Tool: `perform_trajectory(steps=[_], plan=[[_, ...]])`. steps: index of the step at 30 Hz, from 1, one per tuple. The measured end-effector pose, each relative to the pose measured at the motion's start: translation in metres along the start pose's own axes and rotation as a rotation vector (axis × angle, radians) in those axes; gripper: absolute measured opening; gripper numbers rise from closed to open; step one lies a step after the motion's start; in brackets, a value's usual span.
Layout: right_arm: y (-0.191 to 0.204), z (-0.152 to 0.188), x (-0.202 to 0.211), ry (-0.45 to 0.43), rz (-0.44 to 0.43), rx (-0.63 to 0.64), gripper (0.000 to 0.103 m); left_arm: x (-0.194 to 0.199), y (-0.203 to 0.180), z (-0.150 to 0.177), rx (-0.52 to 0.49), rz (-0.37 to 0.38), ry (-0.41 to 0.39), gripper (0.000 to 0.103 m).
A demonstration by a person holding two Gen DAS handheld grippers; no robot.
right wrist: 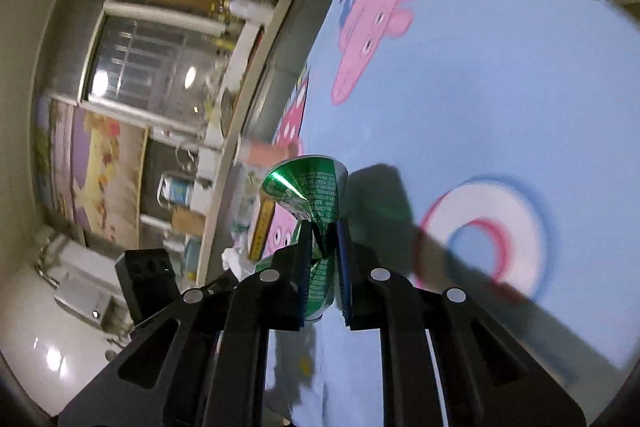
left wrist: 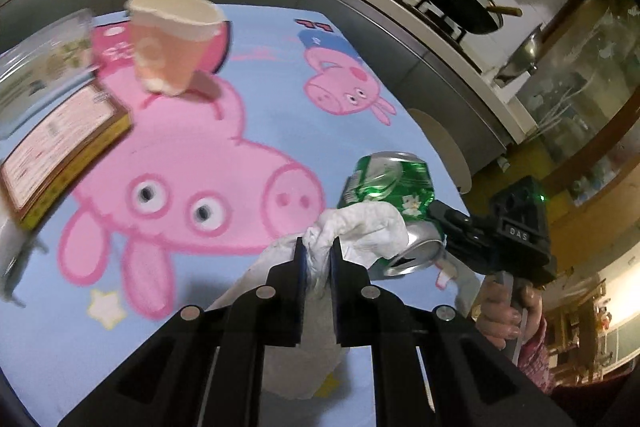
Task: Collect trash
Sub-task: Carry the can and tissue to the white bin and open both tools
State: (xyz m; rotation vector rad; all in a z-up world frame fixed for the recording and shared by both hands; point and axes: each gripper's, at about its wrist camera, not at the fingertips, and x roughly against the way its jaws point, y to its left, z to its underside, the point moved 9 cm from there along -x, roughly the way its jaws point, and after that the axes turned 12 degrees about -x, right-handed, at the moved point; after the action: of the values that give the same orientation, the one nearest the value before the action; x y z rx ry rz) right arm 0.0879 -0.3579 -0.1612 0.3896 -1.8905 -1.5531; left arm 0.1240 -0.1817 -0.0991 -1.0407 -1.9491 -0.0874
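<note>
Tissue [left wrist: 360,227] is pinched by left gripper [left wrist: 318,251]; crushed can [right wrist: 310,199] is clamped by right gripper [right wrist: 323,239]. Paper cup [left wrist: 172,43] remains on table [left wrist: 280,99] at 10 o'clock, nearer the left gripper.

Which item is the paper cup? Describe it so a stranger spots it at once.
Start from the light-blue cartoon-pig tablecloth. In the left wrist view, look to its far left part, just beyond the flat printed box. There stands the paper cup, upright, peach-pink with a white rim; unlike the crushed green can and white tissue, it is in neither gripper.
</note>
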Motion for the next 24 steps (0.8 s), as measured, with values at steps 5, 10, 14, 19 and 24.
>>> perform_trajectory(steps=[5, 10, 14, 19, 24], plan=[[-0.012, -0.028, 0.030, -0.076, -0.017, -0.014, 0.012, -0.028, -0.028, -0.034, -0.056, 0.019, 0.020, 0.011], [-0.026, -0.066, 0.069, -0.189, -0.044, -0.041, 0.012, -0.071, -0.070, -0.083, -0.152, 0.055, 0.045, 0.011], [-0.040, -0.106, 0.112, -0.302, -0.038, -0.057, 0.012, -0.112, -0.104, -0.122, -0.213, 0.088, 0.062, 0.011], [-0.068, -0.150, 0.161, -0.421, -0.010, -0.095, 0.012, -0.170, -0.146, -0.158, -0.268, 0.118, 0.099, 0.011], [-0.093, -0.181, 0.190, -0.490, 0.058, -0.106, 0.012, -0.216, -0.178, -0.172, -0.335, 0.097, 0.122, 0.011]])
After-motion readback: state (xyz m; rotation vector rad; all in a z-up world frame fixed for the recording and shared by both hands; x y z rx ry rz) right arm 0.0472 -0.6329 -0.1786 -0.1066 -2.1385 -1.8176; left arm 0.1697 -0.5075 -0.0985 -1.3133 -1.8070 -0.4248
